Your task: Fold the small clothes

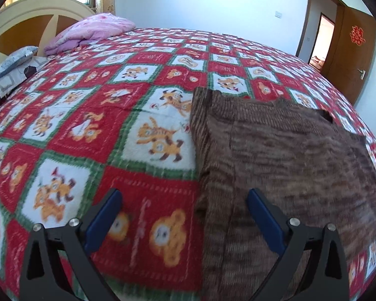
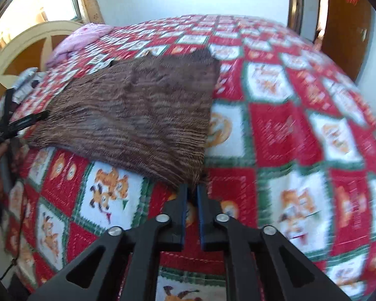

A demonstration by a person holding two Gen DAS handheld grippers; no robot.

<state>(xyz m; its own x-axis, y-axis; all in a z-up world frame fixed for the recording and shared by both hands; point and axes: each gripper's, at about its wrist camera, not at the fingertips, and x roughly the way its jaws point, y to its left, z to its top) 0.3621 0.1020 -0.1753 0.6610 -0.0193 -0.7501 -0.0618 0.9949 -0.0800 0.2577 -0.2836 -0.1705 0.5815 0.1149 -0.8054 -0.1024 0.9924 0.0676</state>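
Brown knit garment [image 2: 127, 115] flat on the blanket [image 2: 300, 130], long axis toward 10 o'clock; near corner at 12 between barely parted right gripper [image 2: 192, 190]; left gripper [image 1: 185, 198] spread wide, empty, garment edge at 1 o'clock

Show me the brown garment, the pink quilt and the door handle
brown garment [image 1: 288, 150]: left wrist view, middle of the top layer.
pink quilt [image 1: 92, 28]: left wrist view, middle of the bundle.
door handle [image 1: 361, 73]: left wrist view, the metal lever.
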